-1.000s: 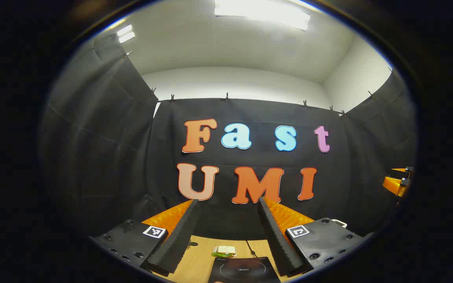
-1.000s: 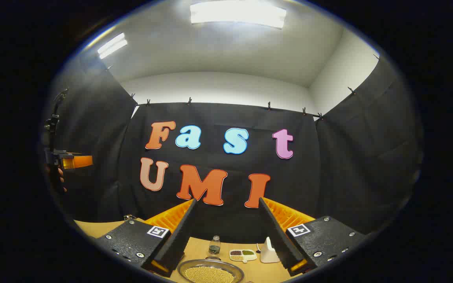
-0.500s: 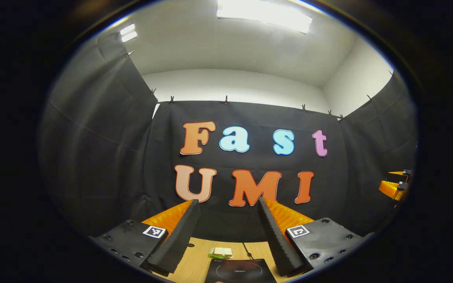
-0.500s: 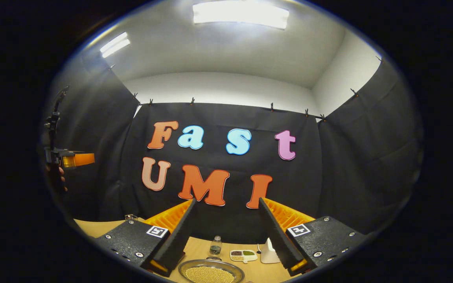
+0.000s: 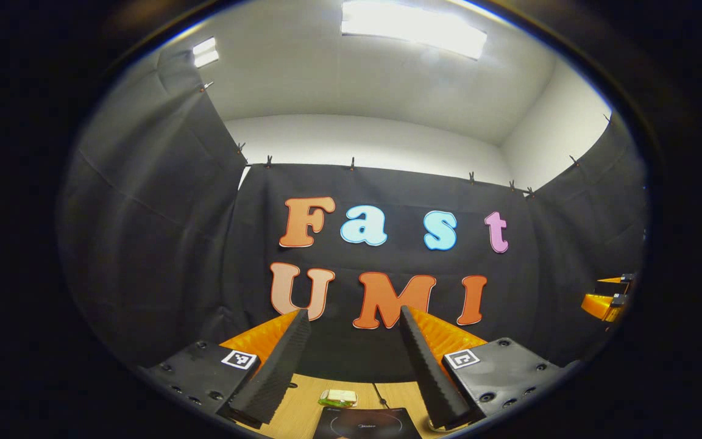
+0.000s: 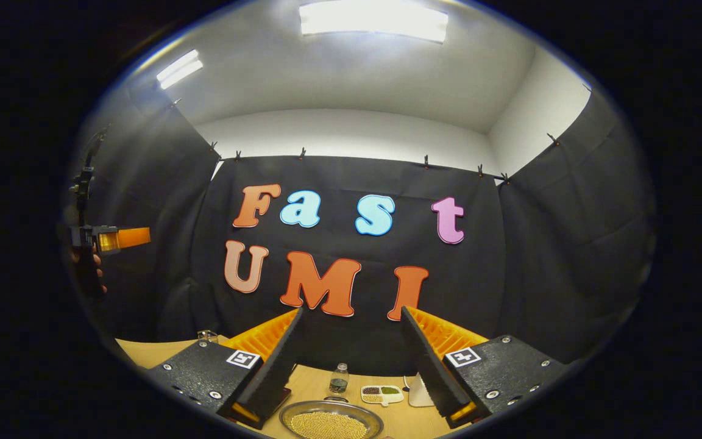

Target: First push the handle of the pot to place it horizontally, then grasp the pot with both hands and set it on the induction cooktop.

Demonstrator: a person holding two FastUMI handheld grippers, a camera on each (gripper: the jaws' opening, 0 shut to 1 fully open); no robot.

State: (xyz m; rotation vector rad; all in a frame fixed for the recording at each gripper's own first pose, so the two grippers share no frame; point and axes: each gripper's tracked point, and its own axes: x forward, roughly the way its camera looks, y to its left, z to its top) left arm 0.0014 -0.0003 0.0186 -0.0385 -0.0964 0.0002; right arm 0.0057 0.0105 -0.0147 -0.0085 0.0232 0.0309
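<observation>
In the right gripper view, a round metal pot (image 6: pixel 330 421) full of pale yellow beans sits on the wooden table just below and between my fingers. My right gripper (image 6: pixel 352 311) is open and holds nothing, raised above the pot. In the left gripper view, the black induction cooktop (image 5: pixel 366 425) lies at the bottom edge. My left gripper (image 5: pixel 353 312) hangs open above the cooktop, holding nothing. The pot's handle is too small to make out.
A small bottle (image 6: pixel 339 378), a divided dish of beans (image 6: pixel 381 394) and a white object (image 6: pixel 417 391) stand behind the pot. A green-and-white packet (image 5: pixel 337 397) and a cable (image 5: pixel 379 393) lie behind the cooktop. A hand (image 6: pixel 99 268) holds the other gripper at far left.
The left gripper view has tilted up a little, so the cooktop sits lower in it. The right gripper view has shifted only slightly. Both grippers stay open.
</observation>
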